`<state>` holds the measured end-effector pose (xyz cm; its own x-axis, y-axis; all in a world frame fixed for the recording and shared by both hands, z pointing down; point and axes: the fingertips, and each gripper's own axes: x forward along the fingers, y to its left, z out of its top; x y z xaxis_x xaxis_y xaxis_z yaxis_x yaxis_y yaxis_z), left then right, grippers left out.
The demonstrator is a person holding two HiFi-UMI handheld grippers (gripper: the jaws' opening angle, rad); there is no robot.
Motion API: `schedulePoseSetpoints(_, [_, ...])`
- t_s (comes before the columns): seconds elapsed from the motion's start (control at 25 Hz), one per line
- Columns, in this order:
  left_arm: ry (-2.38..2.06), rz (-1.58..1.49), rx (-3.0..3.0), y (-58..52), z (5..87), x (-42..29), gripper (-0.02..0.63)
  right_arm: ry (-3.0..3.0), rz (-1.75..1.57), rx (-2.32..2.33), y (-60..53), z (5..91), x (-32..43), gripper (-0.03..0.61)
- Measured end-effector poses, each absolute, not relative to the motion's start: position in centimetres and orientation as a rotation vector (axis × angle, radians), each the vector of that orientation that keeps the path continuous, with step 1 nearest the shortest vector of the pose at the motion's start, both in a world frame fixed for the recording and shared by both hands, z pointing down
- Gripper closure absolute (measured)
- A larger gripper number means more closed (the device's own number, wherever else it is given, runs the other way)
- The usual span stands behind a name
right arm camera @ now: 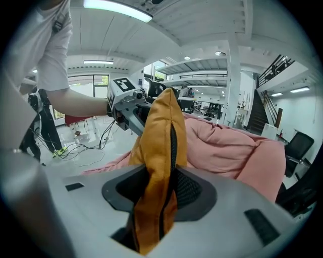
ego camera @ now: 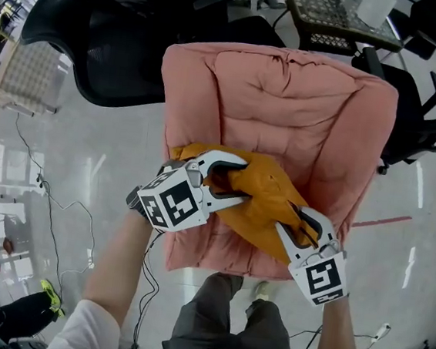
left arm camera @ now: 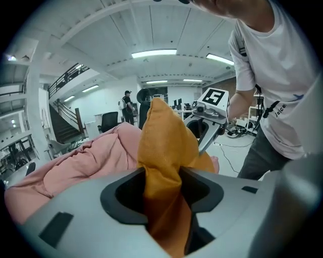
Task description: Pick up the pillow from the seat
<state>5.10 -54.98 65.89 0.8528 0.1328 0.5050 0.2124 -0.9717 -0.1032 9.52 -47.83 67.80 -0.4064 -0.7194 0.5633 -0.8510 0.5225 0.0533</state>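
Observation:
An orange pillow lies on the seat of a pink padded armchair. My left gripper is shut on the pillow's left edge; in the left gripper view the orange fabric is pinched between the jaws. My right gripper is shut on the pillow's right front edge; the right gripper view shows the pillow with its dark zipper seam squeezed between the jaws. Each gripper shows in the other's view, the right gripper and the left gripper.
Black office chairs stand behind the armchair on the left and right. A mesh-topped table is at the back. Cables trail over the glossy floor. A person's legs stand at the armchair's front edge.

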Motion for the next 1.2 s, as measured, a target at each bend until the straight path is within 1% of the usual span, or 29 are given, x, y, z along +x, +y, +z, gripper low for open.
schedulePoseSetpoints(0.08, [-0.25,-0.769,-2.891,-54.7,65.7,4.8,0.439,-2.24,0.326,1.279,-47.8,67.6,9.6,0.413])
schedulePoseSetpoints(0.12, [-0.236,-0.768,-2.902,-54.6,65.6,4.7,0.456,-2.242,0.326,1.282,-47.7,67.5,9.5,0.413])
schedulePoseSetpoints(0.24, [-0.184,-0.764,-2.933,-54.3,64.9,4.1,0.477,-2.251,0.333,1.299,-47.4,66.9,9.3,0.419])
schedulePoseSetpoints(0.48, [-0.05,-0.784,-2.951,-53.5,63.0,3.8,0.48,-2.218,0.328,1.332,-47.0,65.6,9.2,0.434])
schedulePoseSetpoints(0.64, [0.0,-0.789,-2.941,-52.5,60.1,3.4,0.482,-2.218,0.343,1.337,-46.3,63.2,8.9,0.444])
schedulePoseSetpoints(0.92, [0.111,-0.775,-2.906,-49.8,52.8,3.2,0.485,-2.219,0.255,1.353,-44.5,55.9,9.5,0.46])
schedulePoseSetpoints(1.2, [0.244,-0.727,-2.838,-47.3,45.1,4.5,0.483,-2.247,0.112,1.33,-42.7,48.5,11.1,0.46])
